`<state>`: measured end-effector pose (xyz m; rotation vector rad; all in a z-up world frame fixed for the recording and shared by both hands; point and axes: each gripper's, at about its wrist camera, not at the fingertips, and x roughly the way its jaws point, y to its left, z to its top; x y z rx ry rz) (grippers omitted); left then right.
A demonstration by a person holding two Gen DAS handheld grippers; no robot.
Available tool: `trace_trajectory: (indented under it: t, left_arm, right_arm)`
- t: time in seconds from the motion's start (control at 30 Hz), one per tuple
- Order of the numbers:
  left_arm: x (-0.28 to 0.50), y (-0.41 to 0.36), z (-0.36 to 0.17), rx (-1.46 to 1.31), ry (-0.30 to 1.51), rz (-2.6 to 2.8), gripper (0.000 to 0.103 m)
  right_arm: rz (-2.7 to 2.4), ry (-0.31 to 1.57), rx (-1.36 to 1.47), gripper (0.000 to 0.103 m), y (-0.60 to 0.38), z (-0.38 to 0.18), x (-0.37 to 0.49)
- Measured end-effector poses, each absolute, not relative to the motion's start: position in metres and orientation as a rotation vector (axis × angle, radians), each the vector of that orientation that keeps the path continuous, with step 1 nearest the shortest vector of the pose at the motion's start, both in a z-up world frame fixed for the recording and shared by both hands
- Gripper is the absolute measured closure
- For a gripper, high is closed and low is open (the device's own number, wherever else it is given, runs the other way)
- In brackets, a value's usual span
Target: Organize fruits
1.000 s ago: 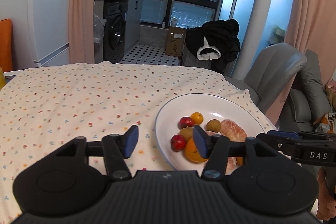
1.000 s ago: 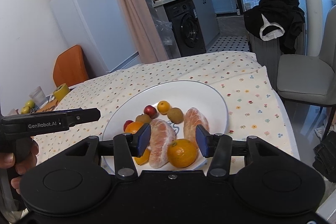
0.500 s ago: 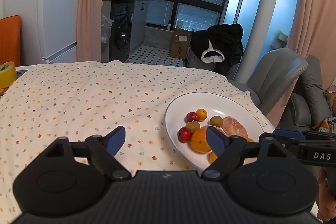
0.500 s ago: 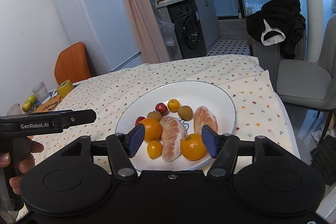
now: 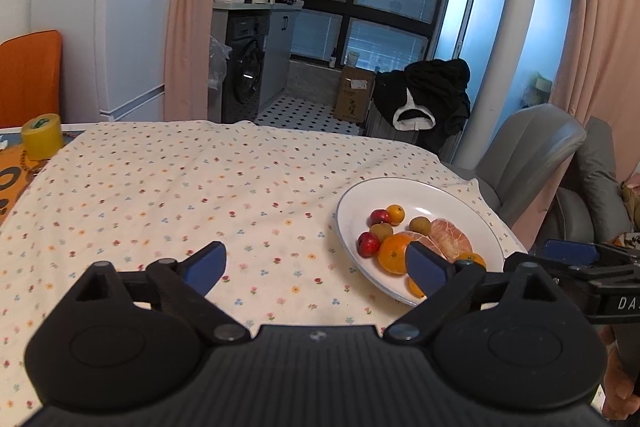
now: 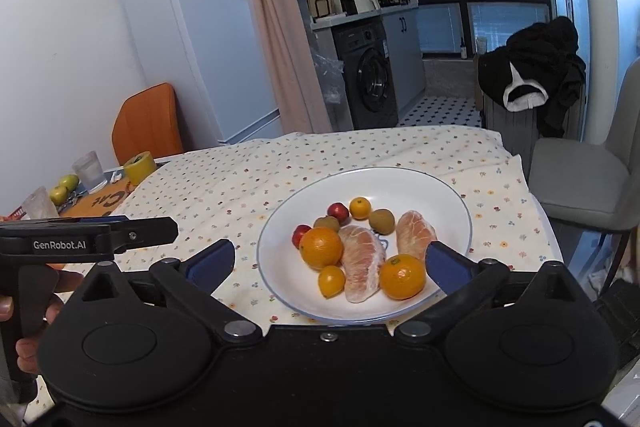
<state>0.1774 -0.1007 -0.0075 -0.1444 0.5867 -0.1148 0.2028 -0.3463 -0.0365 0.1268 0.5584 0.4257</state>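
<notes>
A white plate [image 6: 424, 187] [image 5: 404, 189] rests on the flowered tablecloth and holds several fruits: two oranges [image 6: 321, 247], a small yellow citrus [image 6: 331, 281], two peeled pomelo segments [image 6: 361, 263], red fruits [image 6: 338, 211] and brown kiwis [image 6: 381, 220]. My right gripper [image 6: 326, 265] hangs open in front of the plate's near rim, with nothing between its fingers. My left gripper [image 5: 316, 265] is open too, over bare cloth left of the plate; its right fingertip [image 5: 426, 265] overlaps the plate's near fruits in the view. Nothing is held.
A yellow tape roll [image 5: 41, 135] [image 6: 139, 167], a glass [image 6: 91, 171] and green fruits [image 6: 68, 182] sit at the table's far left. A grey chair [image 5: 532, 147] [image 6: 584, 183] stands right of the table. A hand [image 6: 24, 311] holds the left gripper's handle.
Both grippers opened wide and drew back from the plate. The fruits now lie farther from the fingers. Nothing on the plate moved.
</notes>
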Motion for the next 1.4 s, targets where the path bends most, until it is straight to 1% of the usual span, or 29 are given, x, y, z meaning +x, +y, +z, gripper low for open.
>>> trace_trajectory:
  t: [0.47, 1.4]
  left_arm:
    - [0.138, -0.081, 0.005, -0.161, 0.577, -0.08, 0.003]
    - [0.073, -0.049, 0.027, -0.13, 0.542, -0.002, 0.003]
  right_arm:
    - [0.425, 0.542, 0.138, 0.0, -0.335, -0.025, 0.175]
    - [0.419, 0.514, 0.119, 0.0, -0.311, -0.005, 0.132]
